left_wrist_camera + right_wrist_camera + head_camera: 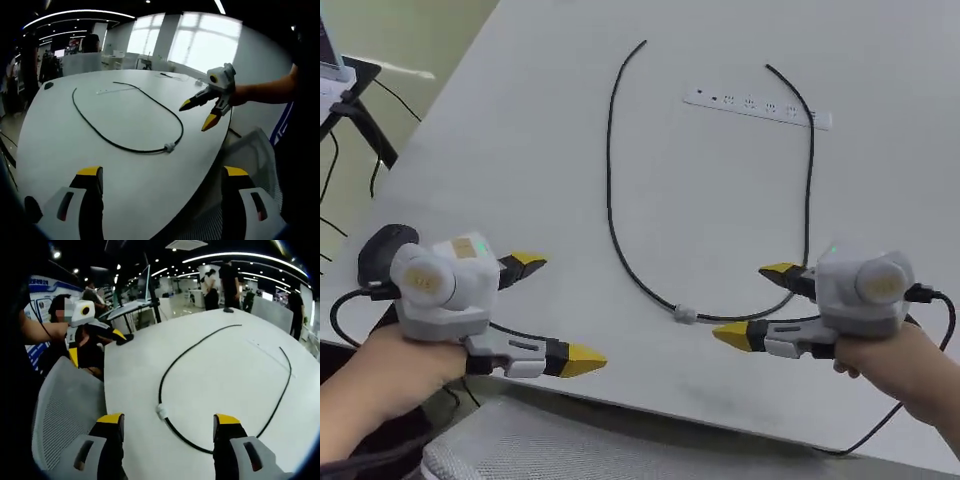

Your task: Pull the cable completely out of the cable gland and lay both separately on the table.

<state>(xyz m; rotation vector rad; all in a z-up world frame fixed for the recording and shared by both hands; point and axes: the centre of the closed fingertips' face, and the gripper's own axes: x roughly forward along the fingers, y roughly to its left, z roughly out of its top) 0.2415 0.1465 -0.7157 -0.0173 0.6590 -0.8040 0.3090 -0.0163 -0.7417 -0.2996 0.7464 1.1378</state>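
Observation:
A long black cable [611,190] lies in a U on the white table [520,150], threaded through a small grey cable gland [685,315] at the bottom of the loop. The gland [169,147] and cable [95,130] lie ahead of the left gripper [160,175], which is open and empty. In the head view the left gripper [560,310] hovers at the table's near edge, left of the gland. The right gripper [758,303] is open and empty, just right of the gland. In the right gripper view, the gland [161,410] lies between its yellow-tipped fingers [111,421].
A white power strip [757,108] lies at the far side, by the cable's right end. A grey mesh chair back [520,450] sits below the near table edge. Several people [227,280] stand in the background. A black object [48,85] lies on the table's far end.

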